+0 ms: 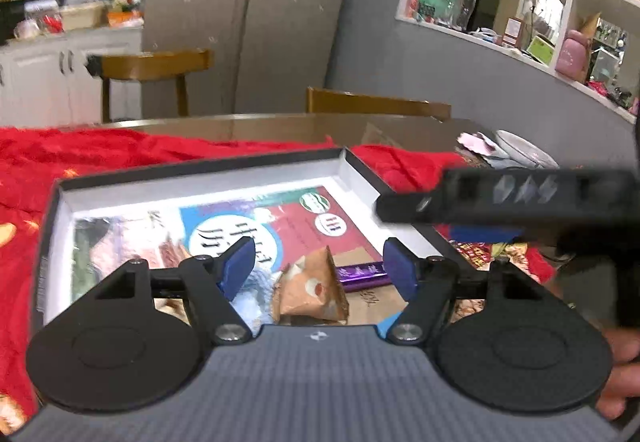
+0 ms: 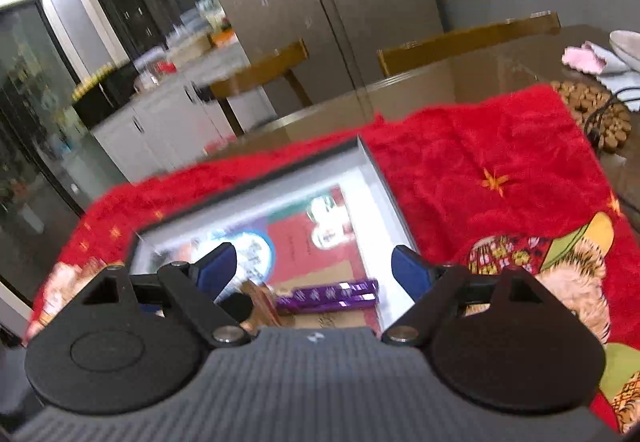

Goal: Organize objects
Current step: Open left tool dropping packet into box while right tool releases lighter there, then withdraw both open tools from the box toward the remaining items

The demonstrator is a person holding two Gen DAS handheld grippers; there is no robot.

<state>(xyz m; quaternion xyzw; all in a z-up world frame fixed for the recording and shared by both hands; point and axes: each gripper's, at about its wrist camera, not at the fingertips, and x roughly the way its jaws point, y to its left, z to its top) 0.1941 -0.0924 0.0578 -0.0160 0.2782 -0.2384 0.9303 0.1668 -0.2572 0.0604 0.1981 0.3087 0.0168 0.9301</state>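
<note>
Left gripper: I see my left gripper [image 1: 318, 268] above the near part of the box, its blue pads [image 1: 238, 266] wide apart. They grip nothing; the snack packet lies below the gap between them.
Right gripper: my right gripper [image 2: 314, 272] is also spread wide and holds nothing. It hangs above the near right part of the box. In the left view it comes in from the right edge as a blurred black bar over the right wall of the box.
Box: a shallow box [image 1: 200, 169] with dark outside and white inner walls lies open on the red blanket, near the front edge of the table.
Booklet: a colourful printed booklet [image 1: 280, 217] lies flat on the floor of the box and covers most of it.
Snack packet: an orange-brown packet [image 1: 314, 292] lies on top of the booklet, toward the near wall of the box, a little crumpled.
Purple bar: a purple wrapped bar [image 2: 332, 296] lies just right of the packet, close to the near right corner of the box. I cannot tell if they touch.
Blanket: a red fluffy blanket [image 2: 500, 145] with gold stars covers the near part of the table [image 2: 480, 61]; the far part is bare.
Far right corner of the table: a round brown mat [image 2: 592, 109] and some pale cloths [image 2: 588, 55].
Hand: part of a hand [image 1: 622, 374] shows at the right edge of the left view.
Background: wooden chairs [image 1: 156, 61] and a grey fridge [image 1: 248, 1] stand behind the table.
</note>
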